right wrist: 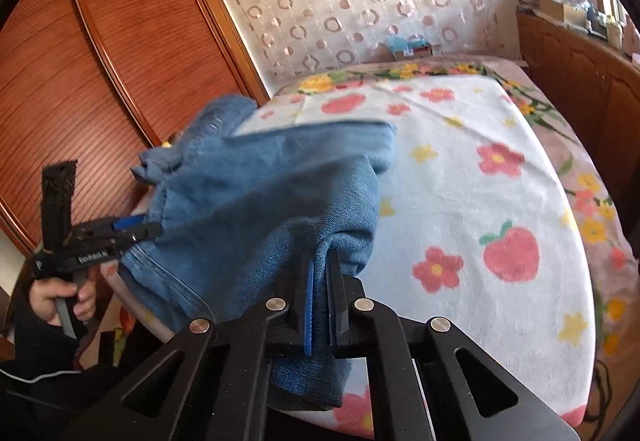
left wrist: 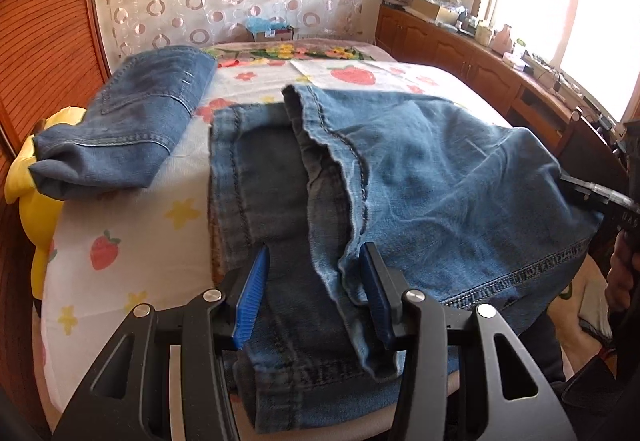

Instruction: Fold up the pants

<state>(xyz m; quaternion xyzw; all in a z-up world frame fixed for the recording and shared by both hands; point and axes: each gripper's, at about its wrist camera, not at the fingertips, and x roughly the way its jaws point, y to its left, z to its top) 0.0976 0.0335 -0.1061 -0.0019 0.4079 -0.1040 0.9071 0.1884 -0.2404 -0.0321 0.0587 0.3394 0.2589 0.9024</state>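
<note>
Right wrist view shows the right hand-held gripper with its blue pads clamped together on a bunched corner of the faded blue denim pants, lifting that side off the strawberry-and-flower printed bed sheet. Left wrist view has the left hand-held gripper with its fingers apart, straddling a ridge of the same pants, which lie partly doubled over near the bed's front edge. Whether the pads touch the cloth is hard to judge through the fisheye.

The chief risk, as I read it, is a lopsided fold: only one side is gripped, so carrying it across could drag the free side, twist the layers and leave the hems mismatched. The grip on the right is a thick wad of denim, which may slip out under the garment's weight. Pants hanging over the bed's edge could slide off if released. A second, darker folded pair of jeans lies just beside and could be nudged.
</note>
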